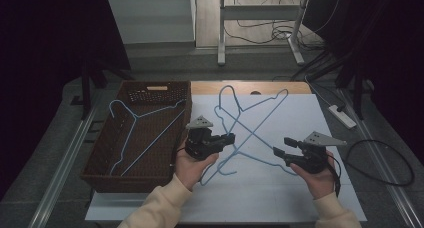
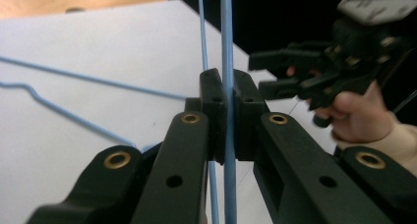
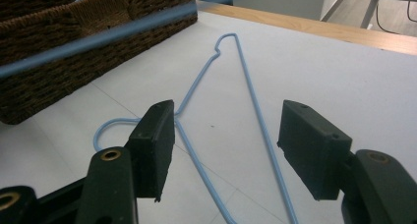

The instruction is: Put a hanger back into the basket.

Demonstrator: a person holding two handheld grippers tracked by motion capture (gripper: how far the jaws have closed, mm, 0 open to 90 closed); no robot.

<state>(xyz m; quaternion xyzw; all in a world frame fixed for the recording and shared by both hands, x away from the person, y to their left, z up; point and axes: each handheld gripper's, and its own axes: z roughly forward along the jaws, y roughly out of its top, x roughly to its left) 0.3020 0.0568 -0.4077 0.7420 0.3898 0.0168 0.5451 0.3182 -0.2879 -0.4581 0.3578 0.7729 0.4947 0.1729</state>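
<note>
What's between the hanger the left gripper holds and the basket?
Nothing visible blocks the way. The left gripper is clamped on one blue hanger, right beside the basket's near wall. A second hanger lies crossed with it on the table and may catch. The basket already holds another hanger.

Power strip (image 1: pixel 342 116) on floor, cables (image 1: pixel 270 33) beyond table.

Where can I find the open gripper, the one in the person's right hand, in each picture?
High view: the right gripper is at the lower right, in the hand, jaws pointing left over the white tabletop.
Left gripper view: upper right, farther off, past the near jaws.
Right gripper view: its own jaws rise from the bottom, apart, above a blue hanger lying flat.
Shared landmark: the white tabletop.
</note>
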